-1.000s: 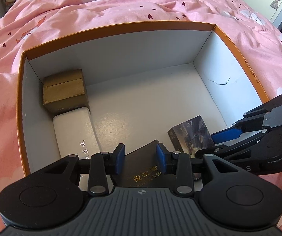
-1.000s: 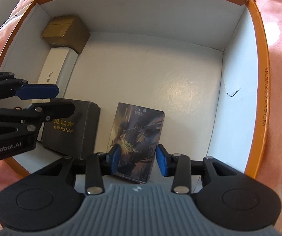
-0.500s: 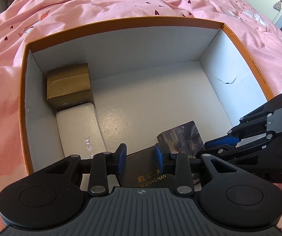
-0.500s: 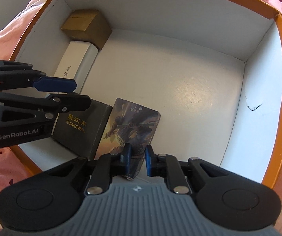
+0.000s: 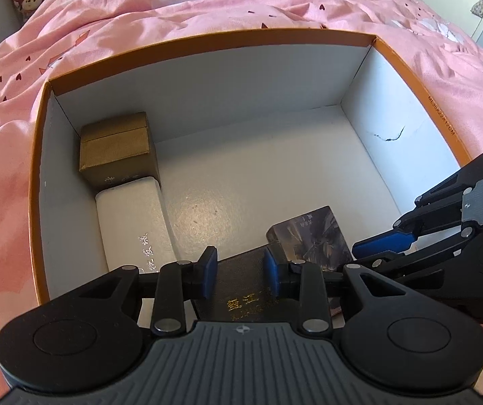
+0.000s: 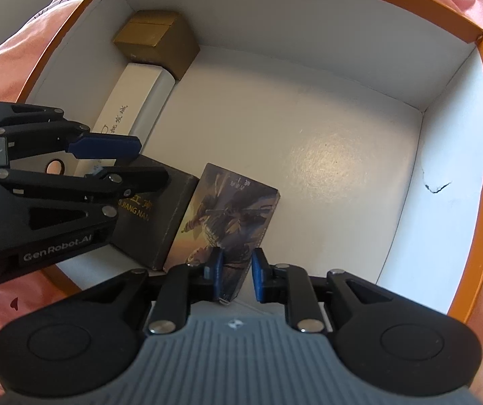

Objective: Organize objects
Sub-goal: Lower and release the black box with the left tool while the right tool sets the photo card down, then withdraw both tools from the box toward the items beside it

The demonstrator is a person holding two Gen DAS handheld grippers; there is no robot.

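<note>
Right claw: pads narrowly apart and opening, straddling the near edge of the picture card box; the left pad is at the box, a gap shows at the right pad, so no firm pinch.

Left claw: pads set at either side of the black box with gold lettering; whether they press on it I cannot tell.

The black box lies flat at the near wall of the orange carton; the picture card box leans on its right edge, touching it.

Further in, along the carton's left wall, a white box lies lengthwise, its far end touching a gold box in the far left corner.

The carton's right wall bears a small tear. The carton sits on a bed with a pink quilt.
</note>
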